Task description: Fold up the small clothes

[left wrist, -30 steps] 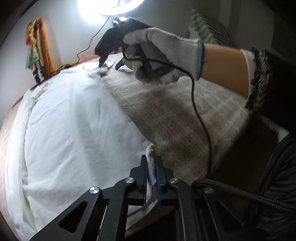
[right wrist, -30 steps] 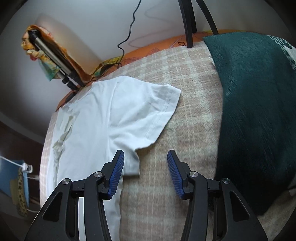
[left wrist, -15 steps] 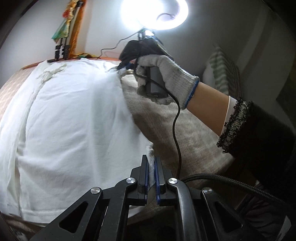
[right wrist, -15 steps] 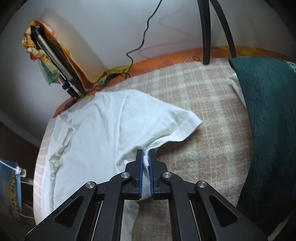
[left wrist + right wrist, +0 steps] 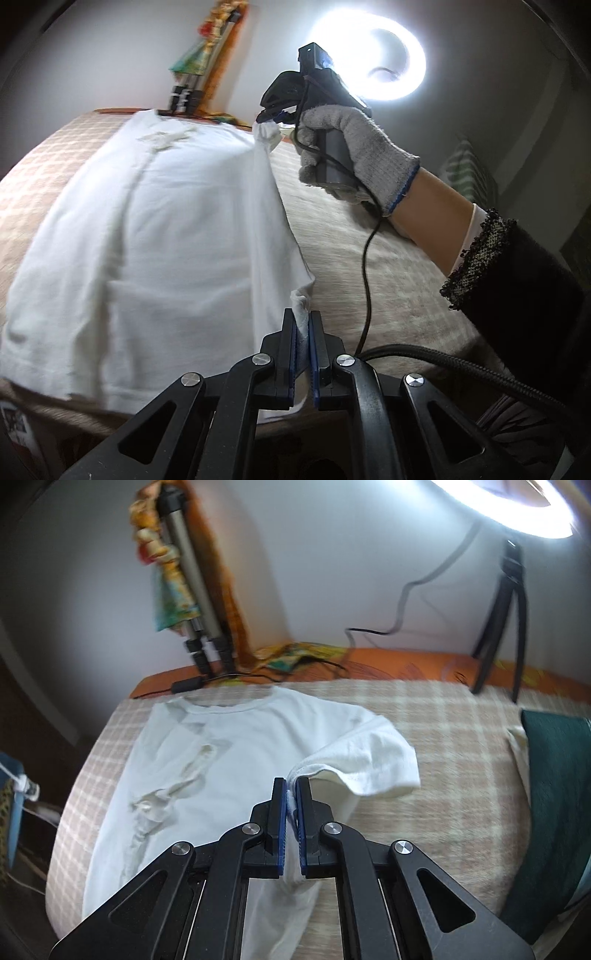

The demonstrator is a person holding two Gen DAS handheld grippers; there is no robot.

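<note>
A small white T-shirt (image 5: 159, 229) lies spread on a beige checked blanket (image 5: 369, 258). My left gripper (image 5: 303, 325) is shut on the shirt's right edge near the hem, lifted a little. My right gripper (image 5: 291, 794) is shut on the same right edge below the sleeve (image 5: 373, 764), which hangs off to the right. In the left wrist view the right gripper (image 5: 273, 120) shows at the far end, held by a gloved hand, with a bunch of white cloth in it. The cloth between the two grippers is raised into a ridge.
A ring light (image 5: 373, 62) on a black tripod (image 5: 506, 624) stands at the bed's far side. A folded tripod with coloured cloth (image 5: 184, 583) leans at the wall. A dark green cloth (image 5: 557, 812) lies at the right. A cable (image 5: 365, 266) hangs from the right gripper.
My right gripper closed on the shirt's edge under the sleeve, and both grippers have lifted that edge off the blanket. The left gripper stays shut on the hem corner.
</note>
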